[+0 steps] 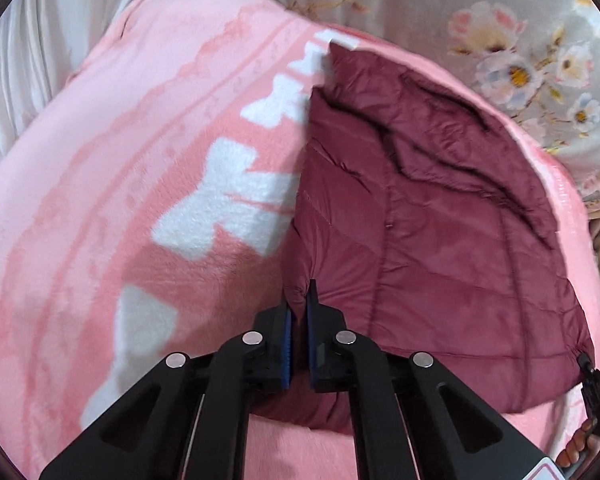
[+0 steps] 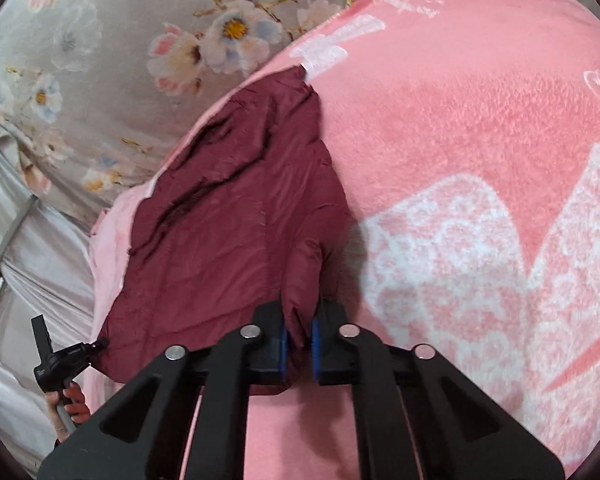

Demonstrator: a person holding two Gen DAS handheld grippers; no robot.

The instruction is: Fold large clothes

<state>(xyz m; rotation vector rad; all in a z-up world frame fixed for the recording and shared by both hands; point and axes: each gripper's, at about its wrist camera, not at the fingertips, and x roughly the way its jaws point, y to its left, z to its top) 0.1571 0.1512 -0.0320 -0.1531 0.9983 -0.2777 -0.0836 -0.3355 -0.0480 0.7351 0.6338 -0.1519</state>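
A maroon quilted jacket (image 1: 432,224) lies on a pink blanket (image 1: 120,200). My left gripper (image 1: 299,304) is shut on the jacket's near left corner, with fabric pinched between the blue pads. In the right wrist view the jacket (image 2: 228,216) lies left of centre on the blanket (image 2: 460,140). My right gripper (image 2: 299,320) is shut on its near right corner. The right gripper shows at the far right of the left wrist view (image 1: 594,380). The left gripper shows at the lower left of the right wrist view (image 2: 66,356), at the jacket's other corner.
The pink blanket has white bow patterns (image 1: 228,192). Beyond it lies a grey floral bedsheet (image 1: 520,64), which also shows in the right wrist view (image 2: 100,80). White draped fabric (image 1: 40,60) hangs at the left. A person's hand (image 2: 70,404) holds the left gripper's handle.
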